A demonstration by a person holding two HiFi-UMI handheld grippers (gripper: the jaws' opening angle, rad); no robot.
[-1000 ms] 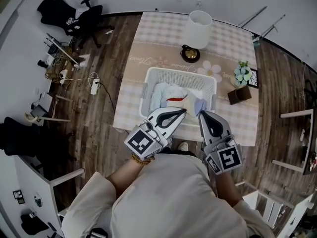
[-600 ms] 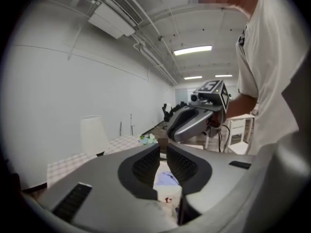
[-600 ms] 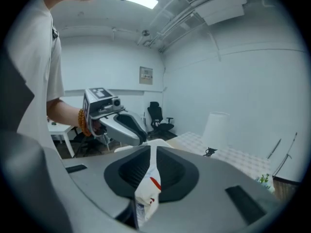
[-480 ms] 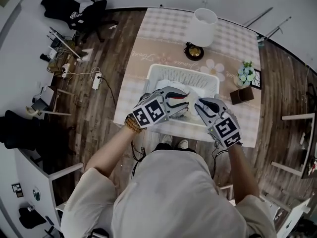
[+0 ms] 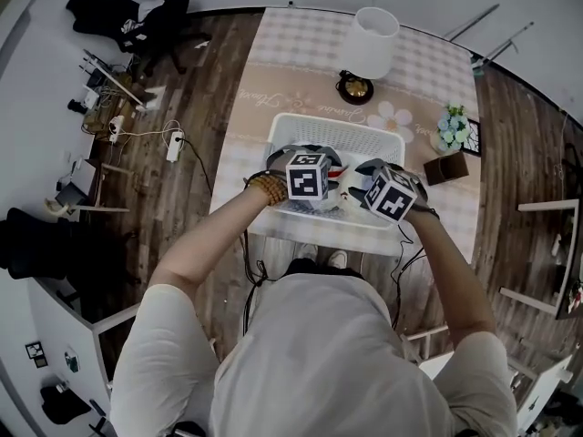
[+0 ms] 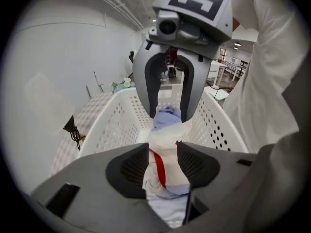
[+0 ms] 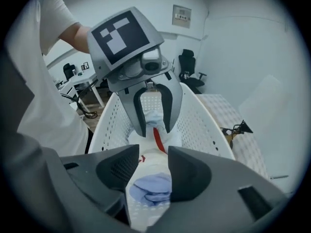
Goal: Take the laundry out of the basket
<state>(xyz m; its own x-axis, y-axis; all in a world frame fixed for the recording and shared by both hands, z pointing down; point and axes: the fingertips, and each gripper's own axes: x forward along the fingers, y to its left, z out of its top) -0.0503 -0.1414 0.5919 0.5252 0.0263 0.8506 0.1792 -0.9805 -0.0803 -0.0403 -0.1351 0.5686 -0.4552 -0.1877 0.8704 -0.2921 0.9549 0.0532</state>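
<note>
A white perforated basket (image 5: 339, 131) stands on the table and holds laundry (image 5: 341, 172): a white garment with a red stripe (image 6: 156, 165) and light-blue cloth (image 7: 149, 187). Both grippers point steeply down into the basket, facing each other. My left gripper (image 5: 308, 164) is over the pile's left part, my right gripper (image 5: 375, 182) over its right. Their jaws have just been opening. In the left gripper view the white and red cloth shows in the gap of my left gripper (image 6: 163, 165), with no pad pressing on it. The blue cloth lies under my right gripper (image 7: 148, 173), which is also open.
The table carries a checked cloth (image 5: 301, 53), a white lamp (image 5: 369, 45) behind the basket, a small flower pot (image 5: 446, 131) and a brown box (image 5: 440, 170) to the right. Office chairs (image 5: 137, 21) and cables (image 5: 168, 144) are on the wooden floor at left.
Both grippers dropped from in front of the person's chest into the basket and tipped steeply downward. Their jaws went from shut to spread apart.
</note>
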